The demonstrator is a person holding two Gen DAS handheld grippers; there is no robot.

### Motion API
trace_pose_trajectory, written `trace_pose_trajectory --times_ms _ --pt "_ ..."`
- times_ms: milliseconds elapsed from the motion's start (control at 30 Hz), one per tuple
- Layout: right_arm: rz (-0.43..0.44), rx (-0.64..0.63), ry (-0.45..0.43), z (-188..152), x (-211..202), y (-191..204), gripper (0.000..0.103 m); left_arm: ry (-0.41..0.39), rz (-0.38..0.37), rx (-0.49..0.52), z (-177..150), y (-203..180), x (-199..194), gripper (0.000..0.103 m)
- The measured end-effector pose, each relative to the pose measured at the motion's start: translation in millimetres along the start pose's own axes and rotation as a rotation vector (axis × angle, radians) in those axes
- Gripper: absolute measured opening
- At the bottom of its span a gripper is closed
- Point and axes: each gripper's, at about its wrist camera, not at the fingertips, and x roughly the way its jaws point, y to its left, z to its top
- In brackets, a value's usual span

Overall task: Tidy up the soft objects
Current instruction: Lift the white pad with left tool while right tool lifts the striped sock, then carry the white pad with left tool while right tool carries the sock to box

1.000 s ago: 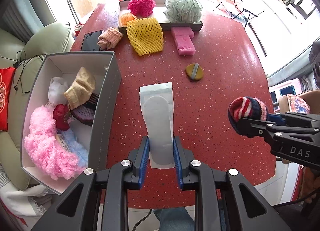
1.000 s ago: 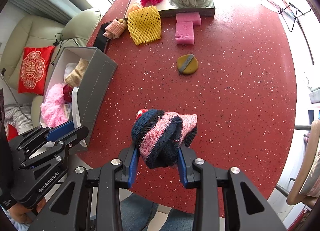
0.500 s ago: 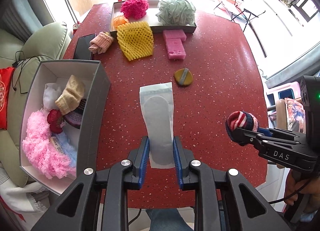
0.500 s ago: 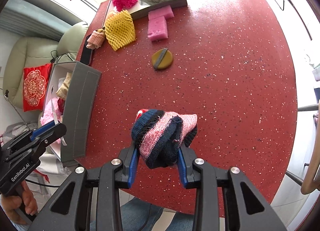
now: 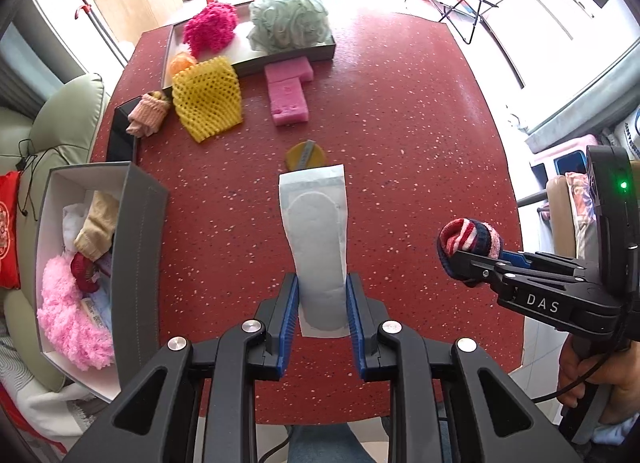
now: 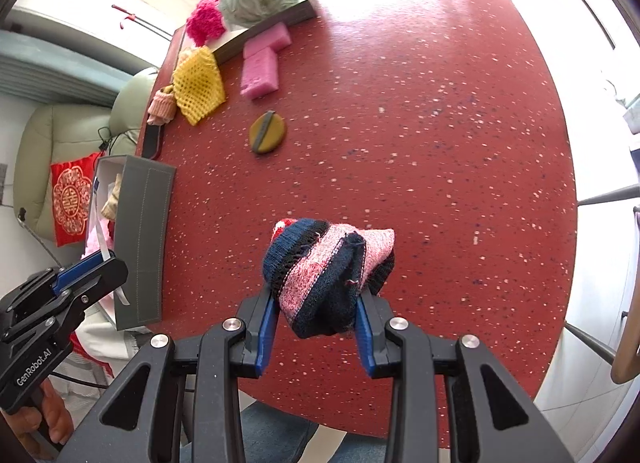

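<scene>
My left gripper point(image 5: 322, 299) is shut on a flat white packet point(image 5: 316, 231) that sticks out forward above the red speckled table point(image 5: 420, 135). My right gripper point(image 6: 316, 311) is shut on a rolled knit sock point(image 6: 328, 275) striped navy, pink and red; the same sock point(image 5: 470, 237) shows at the right of the left wrist view. A grey box point(image 5: 140, 263) at the table's left edge holds pink fluff, a beige sock and other soft things. On the far table lie a yellow foam net point(image 5: 208, 103), pink sponges point(image 5: 288, 97), a peach sock roll point(image 5: 148, 117) and an olive round pad point(image 5: 306, 155).
A shallow tray point(image 5: 280, 59) at the far end holds a magenta pom point(image 5: 210, 29), a green bath pouf point(image 5: 290, 21) and an orange ball. A black phone point(image 5: 120, 135) lies by the left edge. A green sofa with a red cushion point(image 6: 74, 197) stands left of the table.
Both grippers have drawn back toward the near table edge with their loads, so the far objects look smaller. The right wrist view has rolled. Neither grip changed.
</scene>
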Motion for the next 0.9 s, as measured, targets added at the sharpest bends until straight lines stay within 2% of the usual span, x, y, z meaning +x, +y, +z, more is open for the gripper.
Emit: trace_pose_trajectory --times_ms 167,400,900 --pt "0.014 0.043 0.012 -2.4 1.3 -28.0 0.037 0.012 0.011 0.016 7.1 -19.3 1.4 0.025" --pt "0.062 0.074 0.038 -2.4 13.0 -51.8 0.037 0.035 0.011 -0.028 16.5 -31.0 3.4 0.025" --pt "0.146 0.121 0.119 8.4 57.3 -74.2 0.037 0.074 0.032 -0.140 28.4 -24.5 2.2 0.025"
